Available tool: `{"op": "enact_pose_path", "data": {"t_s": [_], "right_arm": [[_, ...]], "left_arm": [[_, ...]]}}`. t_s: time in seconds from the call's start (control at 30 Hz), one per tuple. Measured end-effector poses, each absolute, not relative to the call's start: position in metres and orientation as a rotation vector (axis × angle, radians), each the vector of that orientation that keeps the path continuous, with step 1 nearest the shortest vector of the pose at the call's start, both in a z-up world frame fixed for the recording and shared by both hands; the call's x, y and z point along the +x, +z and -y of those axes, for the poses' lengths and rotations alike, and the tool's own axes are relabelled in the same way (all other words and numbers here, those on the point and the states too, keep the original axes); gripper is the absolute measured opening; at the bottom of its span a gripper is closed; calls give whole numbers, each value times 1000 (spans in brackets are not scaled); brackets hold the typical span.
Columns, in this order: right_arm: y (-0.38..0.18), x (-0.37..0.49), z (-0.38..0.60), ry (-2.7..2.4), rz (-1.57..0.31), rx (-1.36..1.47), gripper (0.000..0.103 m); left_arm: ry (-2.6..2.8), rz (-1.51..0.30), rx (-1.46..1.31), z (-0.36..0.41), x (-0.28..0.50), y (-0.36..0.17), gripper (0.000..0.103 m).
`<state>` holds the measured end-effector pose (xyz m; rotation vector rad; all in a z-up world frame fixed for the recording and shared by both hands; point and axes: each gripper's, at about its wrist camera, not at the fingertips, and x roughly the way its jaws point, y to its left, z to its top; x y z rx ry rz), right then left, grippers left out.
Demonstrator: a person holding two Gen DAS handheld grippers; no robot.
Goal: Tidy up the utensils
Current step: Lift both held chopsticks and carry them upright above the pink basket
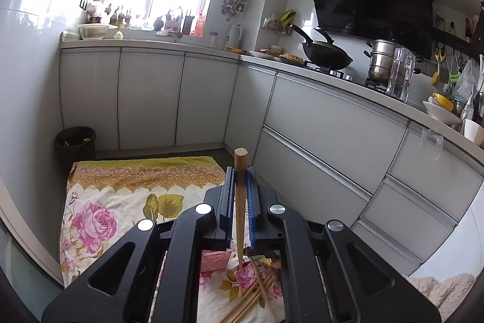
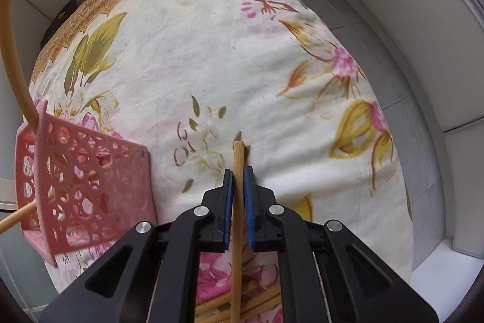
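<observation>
Gripping a single wooden chopstick [image 1: 241, 202] between its blue pads, the left gripper [image 1: 241, 180] points out over the kitchen floor, the stick's blunt end standing up past the fingertips toward twelve o'clock and its thin end running down toward six. Below it in the left wrist view lies a floral cloth [image 1: 121, 202], with a corner of the pink basket [image 1: 215, 261] just under the jaws and a loose pile of chopsticks [image 1: 251, 298] at about five o'clock from that basket. A dark waste bin [image 1: 75, 146] stands at ten o'clock by the white cabinets [image 1: 151, 99], and a wok [image 1: 328, 55] sits on the stove at one o'clock. The right gripper [image 2: 239, 183] looks steeply down onto the same cloth [image 2: 242, 50] and is likewise clamped on its own chopstick [image 2: 238, 159], whose squared end reaches just past the pads toward twelve o'clock while the rest runs back toward six, over more chopsticks [image 2: 263, 301] lying on the fabric. In the right wrist view the perforated pink basket [image 2: 90, 180] stands at nine o'clock from the jaws, near but apart from them, with chopsticks [image 2: 12, 50] leaning out of it.
</observation>
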<state>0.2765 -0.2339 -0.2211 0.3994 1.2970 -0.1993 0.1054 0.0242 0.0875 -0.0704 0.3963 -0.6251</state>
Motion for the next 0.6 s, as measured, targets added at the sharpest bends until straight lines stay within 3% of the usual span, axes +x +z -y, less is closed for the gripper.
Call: {"op": "enact_pose_path", "data": {"t_s": [0.07, 0.23, 0.6], "right_arm": [[-220, 263, 245, -200, -1298, 429, 7], [-179, 216, 277, -169, -1074, 614, 7], [1, 118, 251, -66, -499, 475, 8]], "left_arm": [[-628, -385, -67, -24, 101, 91, 7], [-622, -369, -79, -21, 95, 96, 7], [-541, -373, -72, 0, 107, 86, 7]]}}
